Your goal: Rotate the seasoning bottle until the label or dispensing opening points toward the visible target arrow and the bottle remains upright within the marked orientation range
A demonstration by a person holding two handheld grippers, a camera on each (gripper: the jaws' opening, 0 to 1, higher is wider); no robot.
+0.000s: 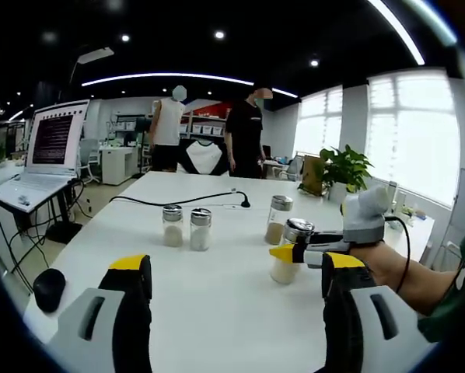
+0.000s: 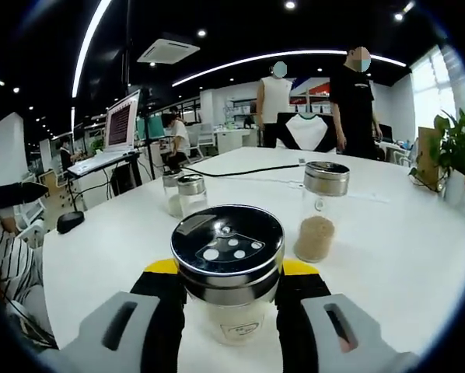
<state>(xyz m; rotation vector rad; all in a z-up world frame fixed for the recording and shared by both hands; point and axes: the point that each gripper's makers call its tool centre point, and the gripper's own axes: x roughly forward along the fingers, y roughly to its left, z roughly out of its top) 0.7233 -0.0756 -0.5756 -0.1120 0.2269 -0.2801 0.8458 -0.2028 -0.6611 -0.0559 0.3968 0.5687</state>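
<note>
The right gripper clamps the upright bottle, shaker holes at 12 o'clock. Left gripper is wide, idle. No arrow visible, so turning seems unfinished.

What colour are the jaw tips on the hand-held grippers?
Yellow tips on the left hand-held gripper; clearest in the left gripper view.
</note>
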